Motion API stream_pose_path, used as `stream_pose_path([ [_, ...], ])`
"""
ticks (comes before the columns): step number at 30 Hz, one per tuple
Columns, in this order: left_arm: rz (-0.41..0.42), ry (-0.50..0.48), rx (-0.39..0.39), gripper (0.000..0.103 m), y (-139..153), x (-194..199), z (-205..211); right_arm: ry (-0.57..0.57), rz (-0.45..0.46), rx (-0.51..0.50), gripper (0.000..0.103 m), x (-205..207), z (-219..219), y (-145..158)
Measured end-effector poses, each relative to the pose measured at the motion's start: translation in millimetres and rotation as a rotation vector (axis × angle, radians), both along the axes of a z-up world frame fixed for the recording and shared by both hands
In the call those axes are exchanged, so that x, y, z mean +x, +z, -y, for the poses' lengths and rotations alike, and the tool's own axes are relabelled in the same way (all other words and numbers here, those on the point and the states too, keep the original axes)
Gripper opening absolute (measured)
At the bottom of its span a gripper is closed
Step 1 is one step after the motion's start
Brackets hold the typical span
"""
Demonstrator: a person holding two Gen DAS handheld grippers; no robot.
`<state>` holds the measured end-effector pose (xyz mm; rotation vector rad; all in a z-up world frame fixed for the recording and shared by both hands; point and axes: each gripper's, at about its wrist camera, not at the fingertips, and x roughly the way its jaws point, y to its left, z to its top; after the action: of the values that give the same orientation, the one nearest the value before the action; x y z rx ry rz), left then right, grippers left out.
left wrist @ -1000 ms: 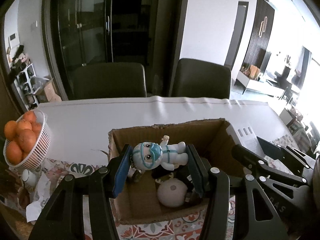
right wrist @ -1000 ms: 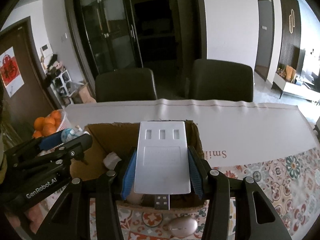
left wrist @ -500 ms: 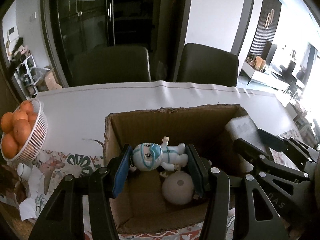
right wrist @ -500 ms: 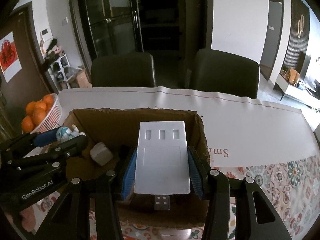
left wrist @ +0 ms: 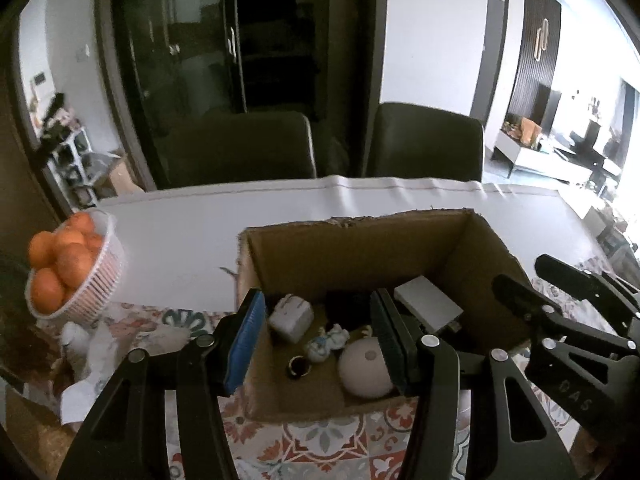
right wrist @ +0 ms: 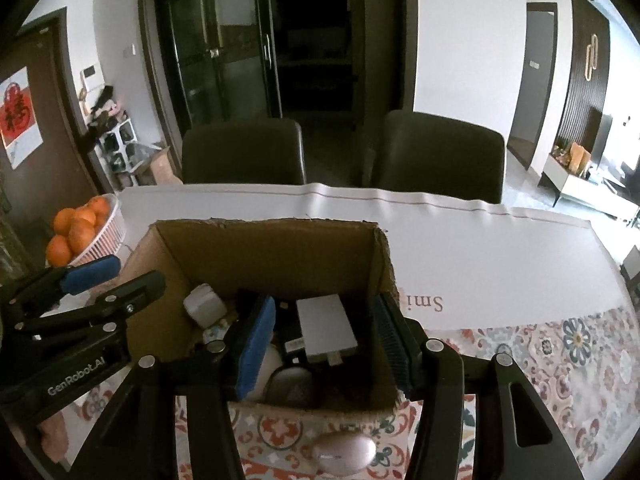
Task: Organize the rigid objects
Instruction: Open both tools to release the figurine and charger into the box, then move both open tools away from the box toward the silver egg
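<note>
An open cardboard box [left wrist: 360,240] [right wrist: 264,240] stands on the table. Inside lie a small white-and-blue figurine [left wrist: 326,342], a white charger plug [left wrist: 290,316] [right wrist: 203,305], a round beige ball [left wrist: 366,368], a dark ring [left wrist: 299,367] and a flat silver USB device [left wrist: 428,304] [right wrist: 326,328]. My left gripper [left wrist: 318,340] is open and empty over the box's near left. My right gripper [right wrist: 326,346] is open and empty above the silver device.
A white basket of oranges [left wrist: 76,276] [right wrist: 86,232] stands left of the box. A beige computer mouse [right wrist: 344,454] lies on the patterned cloth in front of the box. Two dark chairs [right wrist: 244,152] stand behind the table. A white sheet [right wrist: 500,260] covers the far side.
Both grippers opened. The figurine dropped from the left gripper into the box, and the silver USB device dropped from the right gripper into the box.
</note>
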<state>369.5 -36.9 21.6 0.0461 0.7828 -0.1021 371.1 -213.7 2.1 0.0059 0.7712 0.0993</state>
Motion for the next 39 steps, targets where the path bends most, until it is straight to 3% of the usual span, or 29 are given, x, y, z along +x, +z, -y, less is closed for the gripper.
stream_pose_path([
  [14,0.086,0.026,0.012,0.062,21,-61,2,0.001,0.119,0.003,0.065,-60,6,22],
  [19,0.101,0.037,0.016,0.072,21,-78,5,0.010,0.125,0.017,0.067,-75,9,17],
  [31,0.107,0.073,0.056,0.088,1,-100,10,0.014,0.132,-0.011,0.078,-95,14,-2],
  [39,0.061,0.093,0.065,0.090,-23,-108,8,0.020,0.100,-0.027,0.081,-98,16,-18],
])
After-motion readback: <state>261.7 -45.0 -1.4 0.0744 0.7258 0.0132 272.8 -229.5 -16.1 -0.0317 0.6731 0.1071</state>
